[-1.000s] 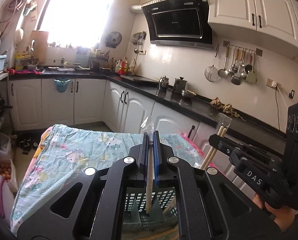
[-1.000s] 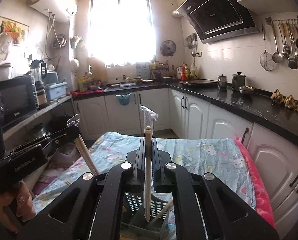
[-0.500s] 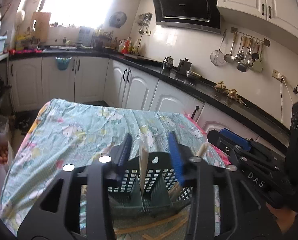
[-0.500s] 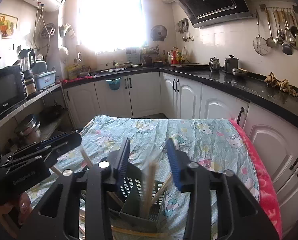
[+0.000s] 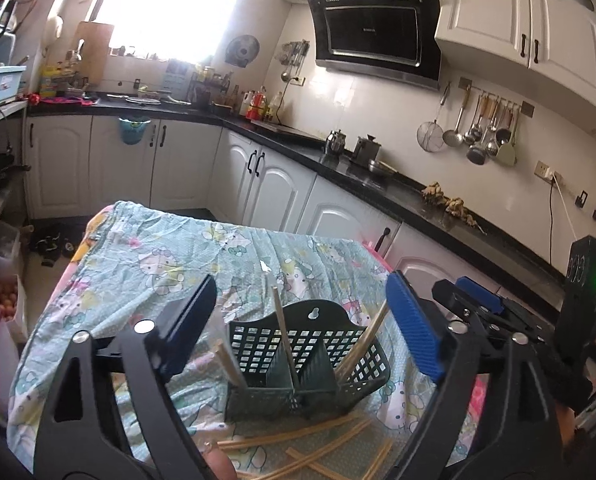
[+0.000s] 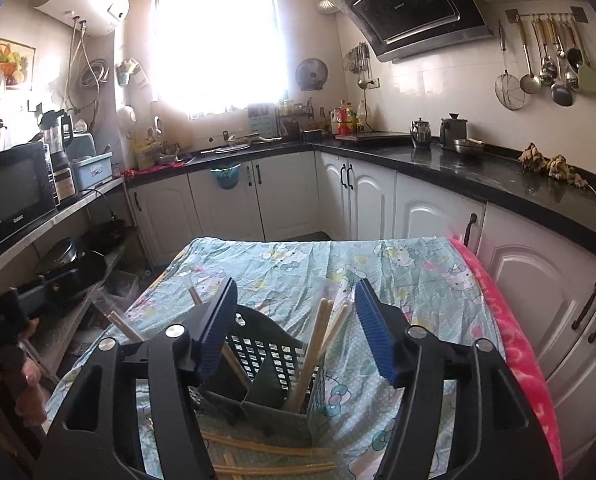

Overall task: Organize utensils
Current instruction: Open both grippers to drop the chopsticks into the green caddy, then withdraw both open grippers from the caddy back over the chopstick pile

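Left wrist view: left gripper (image 5: 302, 312) sits low in the frame, jaws spread wide after just opening, nothing between the pads. Below and between the fingers stands the dark green utensil basket (image 5: 310, 364) on the patterned tablecloth (image 5: 146, 264). Chopsticks in the basket (image 5: 284, 340) lean at several angles: one against its left side, one near the centre divider, one at the right. Loose chopsticks (image 5: 318, 436) lie crossed on the cloth in front of the basket, bottom centre. The right gripper's body shows at the right edge.

Right wrist view: right gripper (image 6: 294, 320) is likewise parted, jaws just opening, pads clear of everything. The basket is at bottom centre, wrapped chopsticks upright in its right compartment.
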The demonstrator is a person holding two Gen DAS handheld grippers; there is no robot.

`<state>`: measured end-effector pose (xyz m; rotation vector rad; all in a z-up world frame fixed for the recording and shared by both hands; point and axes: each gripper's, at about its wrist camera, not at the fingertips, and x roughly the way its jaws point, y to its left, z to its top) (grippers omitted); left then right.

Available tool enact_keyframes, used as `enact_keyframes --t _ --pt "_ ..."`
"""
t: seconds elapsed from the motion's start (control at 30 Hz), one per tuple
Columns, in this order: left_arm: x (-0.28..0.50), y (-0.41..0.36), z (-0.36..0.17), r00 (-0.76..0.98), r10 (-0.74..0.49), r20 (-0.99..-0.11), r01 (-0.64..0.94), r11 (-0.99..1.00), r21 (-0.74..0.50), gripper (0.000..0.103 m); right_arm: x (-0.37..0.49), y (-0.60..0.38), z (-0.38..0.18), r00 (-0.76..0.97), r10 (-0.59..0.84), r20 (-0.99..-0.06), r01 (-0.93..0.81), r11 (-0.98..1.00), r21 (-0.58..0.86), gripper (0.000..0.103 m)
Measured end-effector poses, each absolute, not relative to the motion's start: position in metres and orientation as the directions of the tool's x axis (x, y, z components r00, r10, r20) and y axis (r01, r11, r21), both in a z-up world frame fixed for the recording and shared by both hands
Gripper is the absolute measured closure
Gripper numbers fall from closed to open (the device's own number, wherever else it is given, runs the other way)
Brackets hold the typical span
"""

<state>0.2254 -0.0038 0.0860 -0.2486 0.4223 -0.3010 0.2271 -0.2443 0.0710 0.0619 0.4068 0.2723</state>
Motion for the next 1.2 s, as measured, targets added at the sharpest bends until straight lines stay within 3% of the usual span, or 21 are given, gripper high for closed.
enact_keyframes --t 0.13,0.33,0.57,1.2 --pt "0.212 0.006 0.091 0.880 -0.324 -0.347 0.219 0.926 -0.309 0.011 0.215 -0.246 0.076 0.886 0.280 -0.369 -0.257 0.960 0.111 0.034" --pt "0.198 0.014 0.096 0.889 -0.312 -0.337 0.207 0.927 -0.311 0.011 0.197 -0.242 0.083 0.890 0.292 -0.349 -0.273 0.956 0.104 0.024" --pt "0.182 0.023 0.097 0.893 -0.304 -0.330 0.196 0.926 -0.324 0.011 0.179 -0.236 0.091 0.888 0.314 -0.335 -0.300 0.949 0.094 0.020" --pt "0.146 0.047 0.072 0.888 -0.272 -0.372 0.136 0.926 -0.353 0.011 0.145 -0.216 0.070 0.842 0.364 -0.397 -0.368 0.927 0.070 0.016"
